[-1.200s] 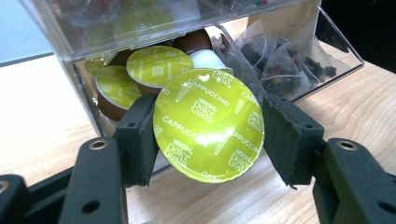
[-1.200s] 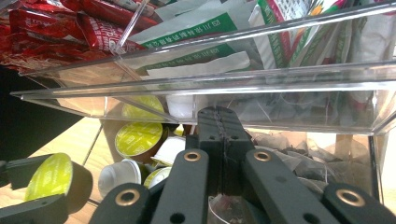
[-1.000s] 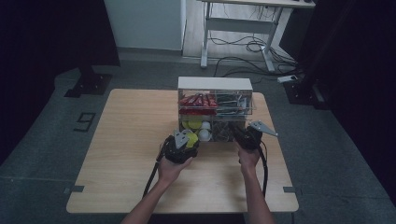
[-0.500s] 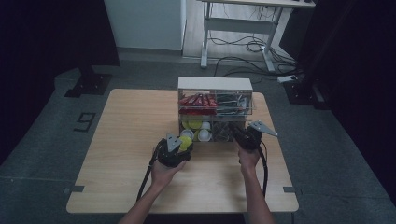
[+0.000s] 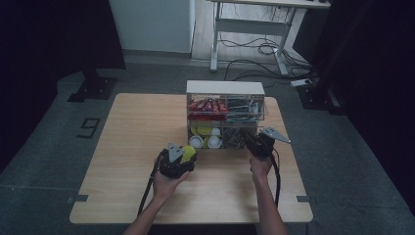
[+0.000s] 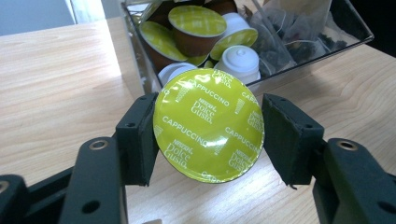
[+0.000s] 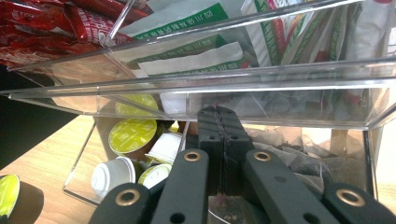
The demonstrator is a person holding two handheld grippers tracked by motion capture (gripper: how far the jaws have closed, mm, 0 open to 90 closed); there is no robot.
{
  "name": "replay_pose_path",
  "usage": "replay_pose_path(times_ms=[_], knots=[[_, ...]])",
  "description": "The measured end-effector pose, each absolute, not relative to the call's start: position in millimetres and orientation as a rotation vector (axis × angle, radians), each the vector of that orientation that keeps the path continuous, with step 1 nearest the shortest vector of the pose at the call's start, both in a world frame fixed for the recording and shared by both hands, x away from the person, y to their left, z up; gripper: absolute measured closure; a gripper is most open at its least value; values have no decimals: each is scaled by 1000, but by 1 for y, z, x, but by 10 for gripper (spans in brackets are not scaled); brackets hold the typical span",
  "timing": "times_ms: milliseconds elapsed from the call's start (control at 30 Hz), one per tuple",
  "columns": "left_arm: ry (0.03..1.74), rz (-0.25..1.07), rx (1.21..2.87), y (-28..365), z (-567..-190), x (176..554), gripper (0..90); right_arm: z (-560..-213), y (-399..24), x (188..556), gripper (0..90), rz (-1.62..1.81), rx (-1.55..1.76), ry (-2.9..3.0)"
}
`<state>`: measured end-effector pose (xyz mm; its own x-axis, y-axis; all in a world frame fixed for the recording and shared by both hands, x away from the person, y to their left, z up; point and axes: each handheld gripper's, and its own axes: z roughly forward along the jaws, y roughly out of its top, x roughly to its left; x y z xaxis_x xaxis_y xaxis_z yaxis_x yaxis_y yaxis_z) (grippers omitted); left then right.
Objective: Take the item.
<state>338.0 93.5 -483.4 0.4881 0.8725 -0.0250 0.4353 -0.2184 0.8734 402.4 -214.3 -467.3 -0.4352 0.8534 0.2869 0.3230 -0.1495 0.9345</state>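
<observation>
the left hand-held gripper (image 6: 208, 133) is clamped on a green cappuccino capsule (image 6: 208, 126), now drawn back from the clear drawer (image 5: 226, 142) toward lower centre, over the bench (image 5: 137, 147). the right hand-held gripper (image 7: 219, 140), fully closed, grips that drawer's front, so extraction looks done.

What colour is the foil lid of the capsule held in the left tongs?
Lime green with white lettering; the capsule shows best in the left gripper view.

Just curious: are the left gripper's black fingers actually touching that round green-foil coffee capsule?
Touching. The left gripper view shows both fingers pressed against the round green-foil coffee capsule's rim.
</observation>
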Motion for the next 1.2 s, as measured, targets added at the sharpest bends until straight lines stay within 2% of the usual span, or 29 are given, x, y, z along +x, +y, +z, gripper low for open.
replay_pose_path(times_ms=[1200], knots=[[1207,563,1913,142,-519,315,401,-469,-214,403,889,1609,1326,1692]])
